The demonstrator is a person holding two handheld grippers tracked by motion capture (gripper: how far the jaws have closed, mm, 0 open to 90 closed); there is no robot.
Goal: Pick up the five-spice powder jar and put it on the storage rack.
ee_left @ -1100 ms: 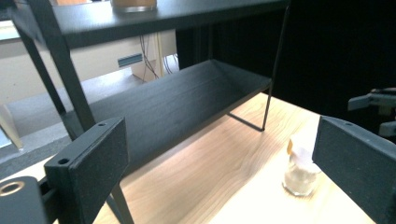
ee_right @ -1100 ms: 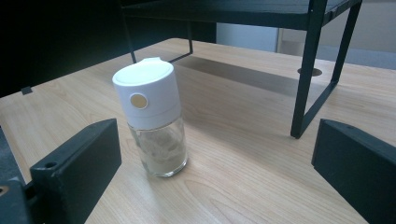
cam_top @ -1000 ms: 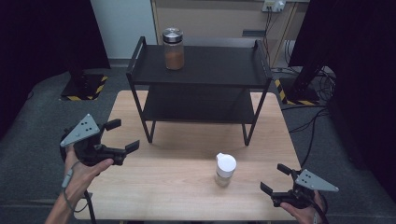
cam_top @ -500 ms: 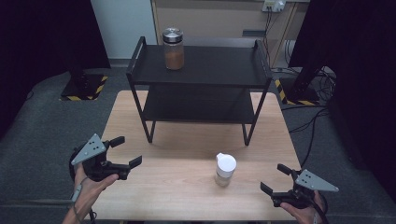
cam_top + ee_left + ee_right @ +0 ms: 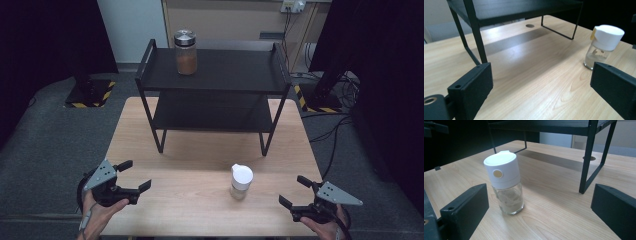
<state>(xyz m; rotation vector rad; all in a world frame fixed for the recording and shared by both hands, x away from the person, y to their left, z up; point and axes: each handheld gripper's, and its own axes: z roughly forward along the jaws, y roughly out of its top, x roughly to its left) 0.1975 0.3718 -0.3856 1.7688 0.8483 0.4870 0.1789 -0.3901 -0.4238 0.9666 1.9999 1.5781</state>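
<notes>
White-capped glass jar (image 5: pixel 241 182) upright on wooden table (image 5: pixel 200 210) in front of black shelf rack (image 5: pixel 215 85), left gripper (image 5: pixel 131 176) jaws spread, empty, near left edge, right gripper (image 5: pixel 295 191) jaws spread, empty, beside jar, not touching

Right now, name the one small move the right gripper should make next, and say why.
Probably ease the right gripper forward toward the white-capped jar. Its jaws stand wide open and empty, the jar stands upright on the table just ahead of them in the right gripper view, and nothing lies between. The left gripper sits farther away, also open.
</notes>
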